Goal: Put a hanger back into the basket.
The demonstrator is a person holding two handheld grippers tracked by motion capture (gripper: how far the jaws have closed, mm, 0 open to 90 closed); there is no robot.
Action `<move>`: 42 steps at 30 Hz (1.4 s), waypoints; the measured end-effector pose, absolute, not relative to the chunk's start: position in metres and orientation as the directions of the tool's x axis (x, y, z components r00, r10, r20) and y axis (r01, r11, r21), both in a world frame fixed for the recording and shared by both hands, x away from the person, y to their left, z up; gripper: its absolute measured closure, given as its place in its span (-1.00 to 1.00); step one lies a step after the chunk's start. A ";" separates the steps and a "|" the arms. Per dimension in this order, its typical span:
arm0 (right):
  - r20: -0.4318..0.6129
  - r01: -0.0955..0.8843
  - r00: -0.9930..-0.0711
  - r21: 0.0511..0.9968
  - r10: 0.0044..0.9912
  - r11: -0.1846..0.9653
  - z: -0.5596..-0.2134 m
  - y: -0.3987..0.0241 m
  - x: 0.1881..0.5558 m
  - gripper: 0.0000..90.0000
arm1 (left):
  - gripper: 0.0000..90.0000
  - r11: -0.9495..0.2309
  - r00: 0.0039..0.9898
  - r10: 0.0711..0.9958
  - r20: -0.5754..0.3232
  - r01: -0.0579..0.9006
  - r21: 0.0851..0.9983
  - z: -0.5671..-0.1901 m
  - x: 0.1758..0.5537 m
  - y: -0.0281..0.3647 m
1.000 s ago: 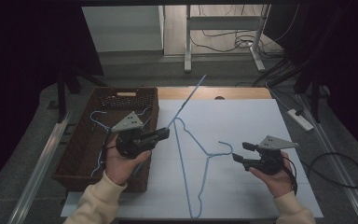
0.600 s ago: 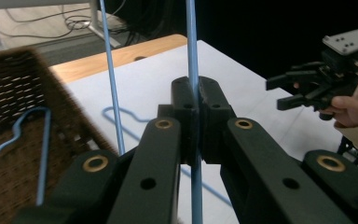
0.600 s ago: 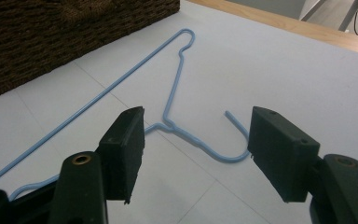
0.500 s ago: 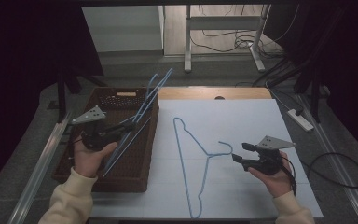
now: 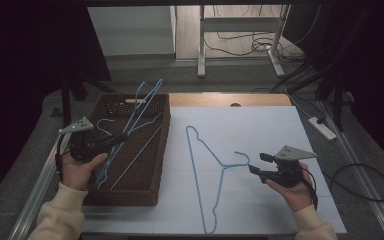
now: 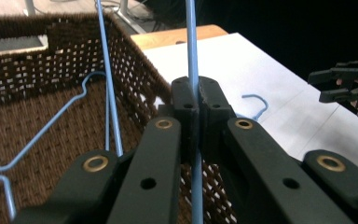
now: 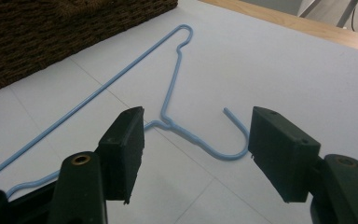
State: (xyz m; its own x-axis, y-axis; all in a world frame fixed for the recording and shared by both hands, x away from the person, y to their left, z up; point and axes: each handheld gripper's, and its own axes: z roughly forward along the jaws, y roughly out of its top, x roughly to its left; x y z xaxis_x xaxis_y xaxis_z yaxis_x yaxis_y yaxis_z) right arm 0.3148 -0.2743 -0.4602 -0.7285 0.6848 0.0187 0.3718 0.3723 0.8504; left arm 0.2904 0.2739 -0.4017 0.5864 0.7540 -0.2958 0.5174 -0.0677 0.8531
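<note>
In the high view my left gripper hangs over the brown wicker basket at the left. It is shut on a blue wire hanger that slants up out of the basket. The left gripper view has the jaws pinched on that wire. Another blue hanger lies inside the basket. A further blue hanger lies flat on the white table top. My right gripper stands open just right of its hook. In the right gripper view the jaws frame the hook of that hanger without touching it.
The white sheet covers the table, with a wooden strip along its far edge. A power strip and cables lie on the floor at the right. Metal frame legs stand beyond the table. My right gripper appears far right in the left gripper view.
My left hand has carried its hanger from the middle of the table leftward to over the basket and lowered it. The right hand and the hanger on the table have stayed still.
</note>
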 end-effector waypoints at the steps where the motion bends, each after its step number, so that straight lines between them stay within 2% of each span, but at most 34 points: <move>1: 0.016 0.371 -0.729 0.849 0.684 0.375 -0.460 -0.274 0.315 -0.17 | 0.93 -0.071 0.585 0.755 -0.297 0.523 0.849 -0.403 0.291 0.275; 15: 0.014 0.369 -0.726 0.852 0.687 0.372 -0.460 -0.275 0.315 -0.17 | 0.93 -0.109 0.599 0.734 -0.322 0.571 0.814 -0.419 0.297 0.277; 42: 0.010 0.368 -0.725 0.851 0.688 0.375 -0.460 -0.274 0.315 -0.17 | 0.93 -0.101 0.589 0.716 -0.375 0.619 0.779 -0.431 0.299 0.282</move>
